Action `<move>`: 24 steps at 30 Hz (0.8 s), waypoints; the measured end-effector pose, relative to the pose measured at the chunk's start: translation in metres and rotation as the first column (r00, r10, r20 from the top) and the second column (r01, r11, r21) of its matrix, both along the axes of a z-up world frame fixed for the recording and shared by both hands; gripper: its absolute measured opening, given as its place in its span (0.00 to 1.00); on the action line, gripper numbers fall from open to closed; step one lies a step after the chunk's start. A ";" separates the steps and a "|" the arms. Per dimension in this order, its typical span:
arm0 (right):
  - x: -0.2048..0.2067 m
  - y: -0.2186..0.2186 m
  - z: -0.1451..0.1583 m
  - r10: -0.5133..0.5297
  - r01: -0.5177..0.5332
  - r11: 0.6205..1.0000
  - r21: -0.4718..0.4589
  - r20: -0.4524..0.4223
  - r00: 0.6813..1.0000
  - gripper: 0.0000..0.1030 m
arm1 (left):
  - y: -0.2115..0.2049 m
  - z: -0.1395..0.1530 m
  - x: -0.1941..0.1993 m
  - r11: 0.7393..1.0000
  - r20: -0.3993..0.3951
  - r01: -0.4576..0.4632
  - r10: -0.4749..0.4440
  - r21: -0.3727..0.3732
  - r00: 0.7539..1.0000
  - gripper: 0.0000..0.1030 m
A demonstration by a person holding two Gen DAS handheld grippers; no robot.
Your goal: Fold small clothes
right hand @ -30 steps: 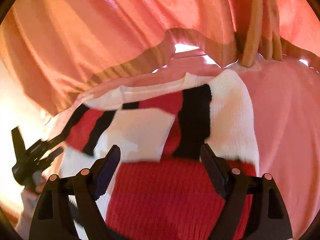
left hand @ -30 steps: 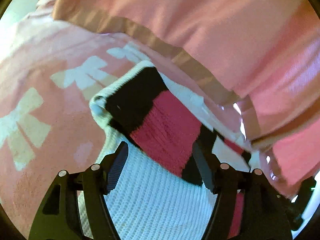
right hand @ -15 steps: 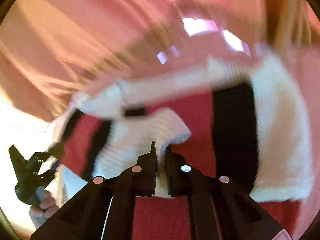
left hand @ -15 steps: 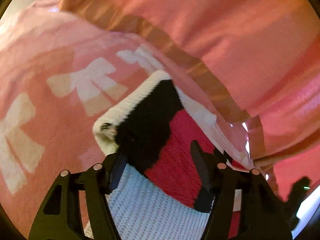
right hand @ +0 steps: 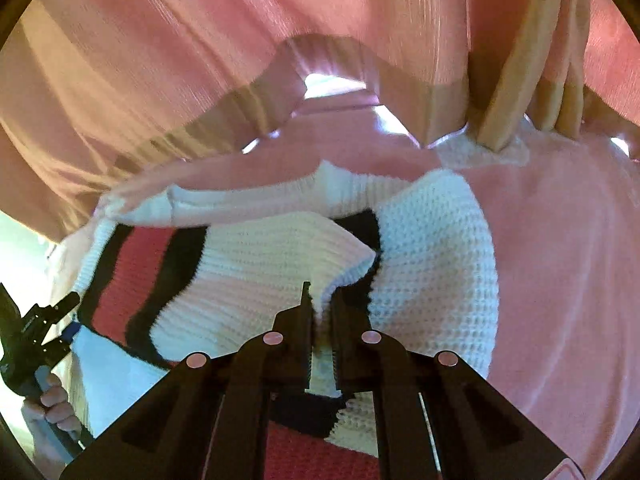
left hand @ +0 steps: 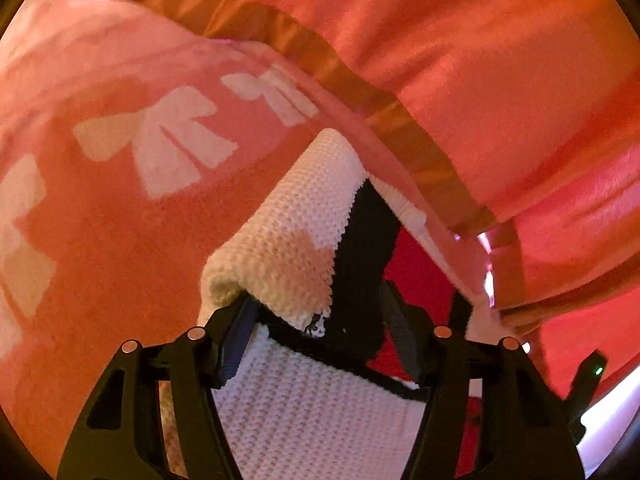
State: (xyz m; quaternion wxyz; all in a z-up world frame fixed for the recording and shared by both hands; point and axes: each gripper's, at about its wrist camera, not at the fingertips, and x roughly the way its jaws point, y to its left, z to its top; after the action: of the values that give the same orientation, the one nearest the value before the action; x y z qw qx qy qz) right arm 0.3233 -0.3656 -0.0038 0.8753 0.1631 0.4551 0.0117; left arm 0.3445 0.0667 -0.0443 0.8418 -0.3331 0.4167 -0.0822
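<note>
With the right gripper (right hand: pixel 320 320) clenched on the knit sweater's (right hand: pixel 432 248) white fold and the left gripper (left hand: pixel 316 336) spread astride its edge, lifting evenly would have kept the fold square on the bow-print blanket (left hand: pixel 120 200).

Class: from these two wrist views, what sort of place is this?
Probably a bed at home: a pink bow-print blanket under the knitted sweater, and pink curtains hanging close behind with daylight showing beneath.

One knitted sweater (right hand: pixel 432 256), one pink bow-print blanket (left hand: pixel 120 220), one pink curtain (right hand: pixel 200 60), two grippers.
</note>
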 end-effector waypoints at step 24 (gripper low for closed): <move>-0.009 -0.031 -0.036 -0.072 0.074 0.997 0.028 -0.064 0.995 0.07 | 0.030 -0.019 0.000 0.984 -0.106 -0.118 0.104 -0.135 0.989 0.13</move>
State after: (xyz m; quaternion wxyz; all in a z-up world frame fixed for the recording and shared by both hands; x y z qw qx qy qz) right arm 0.3145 -0.3969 -0.0400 0.8577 0.1933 0.4760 -0.0184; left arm 0.3447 0.0962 -0.0634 0.7977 -0.4182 0.4318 -0.0479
